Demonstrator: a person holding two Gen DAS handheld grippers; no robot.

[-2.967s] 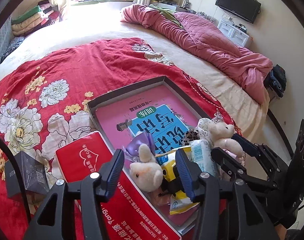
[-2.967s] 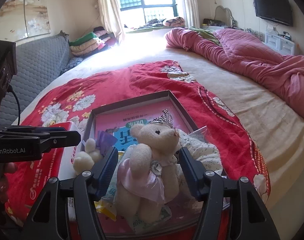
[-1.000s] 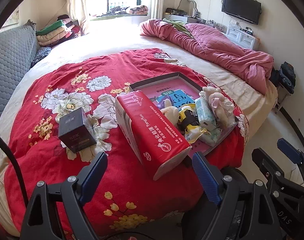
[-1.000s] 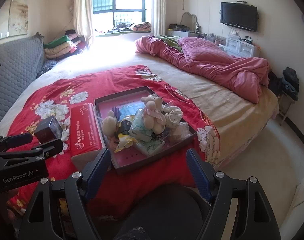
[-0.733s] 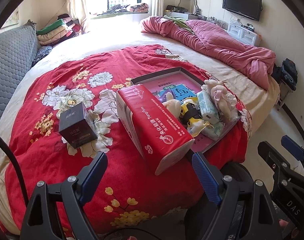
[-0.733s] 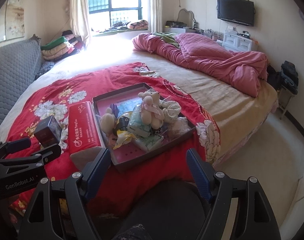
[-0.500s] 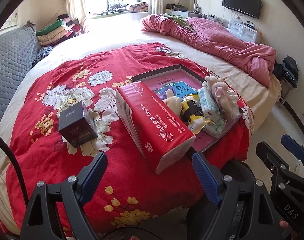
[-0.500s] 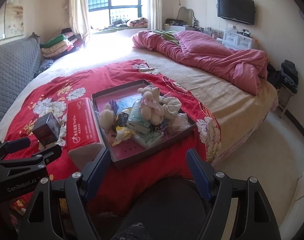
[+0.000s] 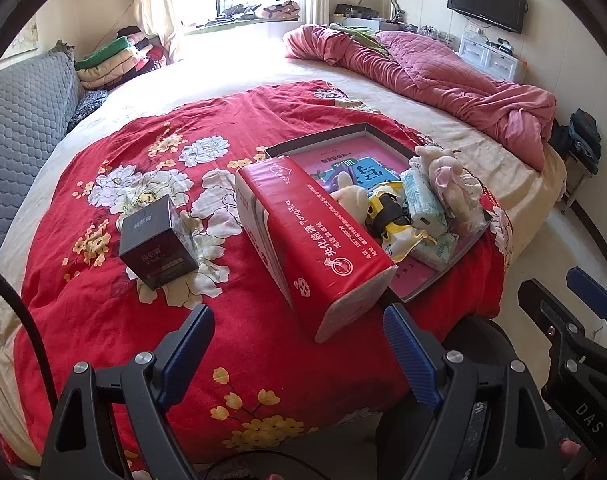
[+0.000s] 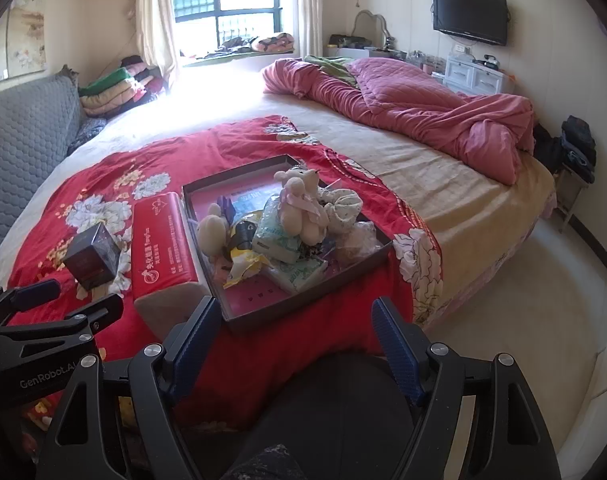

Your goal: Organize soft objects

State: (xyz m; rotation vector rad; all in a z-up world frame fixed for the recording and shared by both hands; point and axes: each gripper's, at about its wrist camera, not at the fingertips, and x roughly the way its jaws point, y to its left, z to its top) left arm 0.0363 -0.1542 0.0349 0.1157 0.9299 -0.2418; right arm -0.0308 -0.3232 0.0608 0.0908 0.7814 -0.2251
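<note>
Left wrist view: the left gripper (image 9: 299, 344) is hanging at 6 o'clock with its fingers spread wide and holding nothing. The red tissue pack (image 9: 309, 236) is lying at centre, its near end resting against the tray (image 9: 323, 142) at 2 o'clock, which is holding the soft toys and wipes; the black box (image 9: 155, 242) is sitting at 9 o'clock on the red blanket (image 9: 115, 312). Likely risk: the tray's near corner is sitting close to the bed edge, so a nudge could be tipping it off. Compared with three seconds ago, the gripper is sitting well back from the tray, no longer over the rabbit toy (image 9: 349, 198).

Right wrist view: the right gripper (image 10: 293, 332) is hovering at 6 o'clock, fingers wide and empty. The teddy bear (image 10: 301, 204) is sitting atop the heap in the tray at 12 o'clock; being piled high, it could be toppling out. Three seconds ago the bear was standing between these fingers.
</note>
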